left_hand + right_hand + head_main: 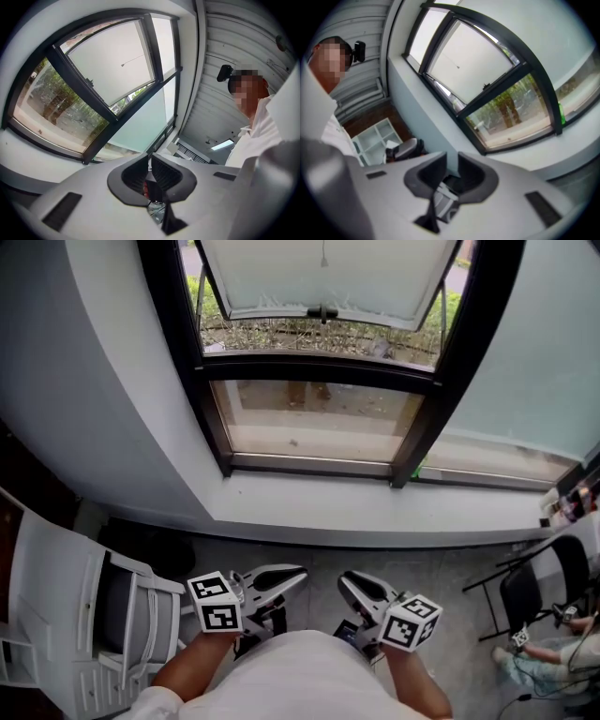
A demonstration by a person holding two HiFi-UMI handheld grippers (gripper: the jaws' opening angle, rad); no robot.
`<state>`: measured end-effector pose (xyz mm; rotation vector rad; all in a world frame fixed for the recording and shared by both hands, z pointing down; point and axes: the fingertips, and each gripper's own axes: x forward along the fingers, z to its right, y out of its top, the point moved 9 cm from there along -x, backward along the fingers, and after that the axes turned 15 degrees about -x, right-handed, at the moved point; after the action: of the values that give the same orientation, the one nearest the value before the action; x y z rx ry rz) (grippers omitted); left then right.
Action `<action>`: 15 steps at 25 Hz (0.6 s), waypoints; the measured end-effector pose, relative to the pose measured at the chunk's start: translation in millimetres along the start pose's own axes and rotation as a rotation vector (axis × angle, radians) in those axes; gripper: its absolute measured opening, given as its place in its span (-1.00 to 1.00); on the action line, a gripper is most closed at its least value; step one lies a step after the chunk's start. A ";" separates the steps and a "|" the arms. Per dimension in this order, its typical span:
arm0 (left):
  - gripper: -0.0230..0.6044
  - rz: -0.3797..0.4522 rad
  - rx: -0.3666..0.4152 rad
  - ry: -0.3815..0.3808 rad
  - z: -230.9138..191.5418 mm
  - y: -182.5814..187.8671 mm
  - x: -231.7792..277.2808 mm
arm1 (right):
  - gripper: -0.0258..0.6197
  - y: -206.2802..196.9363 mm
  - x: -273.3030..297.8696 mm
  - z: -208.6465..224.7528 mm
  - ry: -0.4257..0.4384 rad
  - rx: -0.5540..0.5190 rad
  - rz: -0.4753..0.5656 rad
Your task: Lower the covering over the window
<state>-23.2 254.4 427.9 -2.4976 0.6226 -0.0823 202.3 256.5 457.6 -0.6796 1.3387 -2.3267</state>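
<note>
Head view, looking steeply down: a dark-framed window (319, 367) stands above a pale windowsill (375, 507). The covering (328, 277), a pale sheet, lies over the upper pane only, at the top of the frame. A thin pull cord (323, 254) hangs against it. The panes below are bare and show greenery and ground outside. Where exactly the sheet's lower edge ends cannot be told.

The left hand-held gripper (298, 575) and the right hand-held gripper (345, 579) are held low, side by side, close before the person's white shirt. Their tips point toward the wall under the sill, well apart from the window and from the pull cord. Each carries a marker cube (216, 603) at its rear. A folding chair (539, 587) stands on the floor at the right.

Left gripper view: the jaws are pressed together with nothing between them. The window and its covering fill the upper left, far beyond the tips.

Right gripper view: the jaws stand slightly apart, with nothing between them. The window lies beyond at the upper right, and a white shelf unit (375, 138) shows at the lower left.
</note>
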 end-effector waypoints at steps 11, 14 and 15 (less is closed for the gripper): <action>-0.82 -0.036 -0.010 -0.047 -74.5 122.2 -1.8 | -0.65 55.5 115.8 34.5 -0.062 -0.021 0.004; -0.82 -0.052 -0.010 -0.053 -90.2 151.2 -5.1 | -0.65 71.9 146.1 40.5 -0.071 -0.023 0.010; -0.82 -0.056 -0.011 -0.052 -95.7 159.4 -7.2 | -0.65 75.4 155.3 42.3 -0.076 -0.023 0.009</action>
<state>-113.6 91.9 423.8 -2.5192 0.5331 -0.0352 105.8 107.8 444.5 -0.7604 1.3344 -2.2582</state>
